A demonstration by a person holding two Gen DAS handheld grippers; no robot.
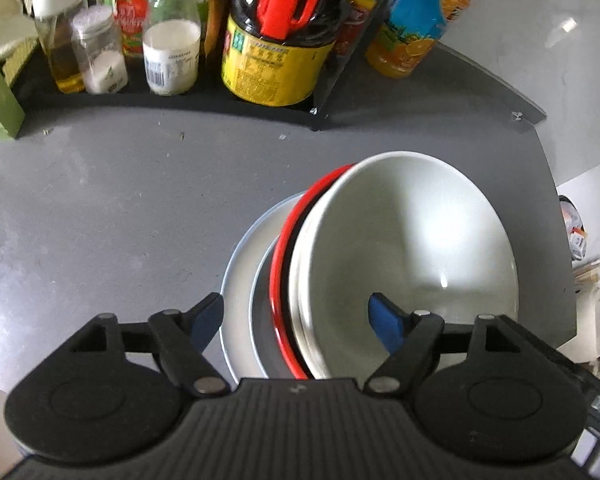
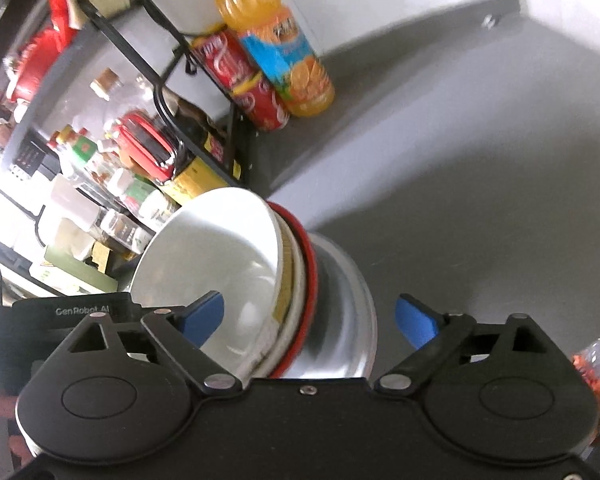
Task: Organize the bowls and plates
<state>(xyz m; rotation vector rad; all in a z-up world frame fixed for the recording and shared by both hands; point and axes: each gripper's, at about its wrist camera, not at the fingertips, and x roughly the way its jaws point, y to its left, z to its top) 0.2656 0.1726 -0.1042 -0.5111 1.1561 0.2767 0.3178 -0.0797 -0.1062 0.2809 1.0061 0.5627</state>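
Left hand-held gripper [image 1: 296, 316] sitting with jaws apart, straddling rims of the stack — white bowl [image 1: 412, 248] nested in red-rimmed dish [image 1: 278, 264] on white plate [image 1: 240, 276], resting on grey surface [image 1: 108, 208]. Right hand-held gripper [image 2: 310, 318] also hanging apart, gripping nothing.

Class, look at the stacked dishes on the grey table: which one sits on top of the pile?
The plain white ceramic bowl tops the pile; the red-rimmed dish and pale blue-rimmed plate lie beneath it.
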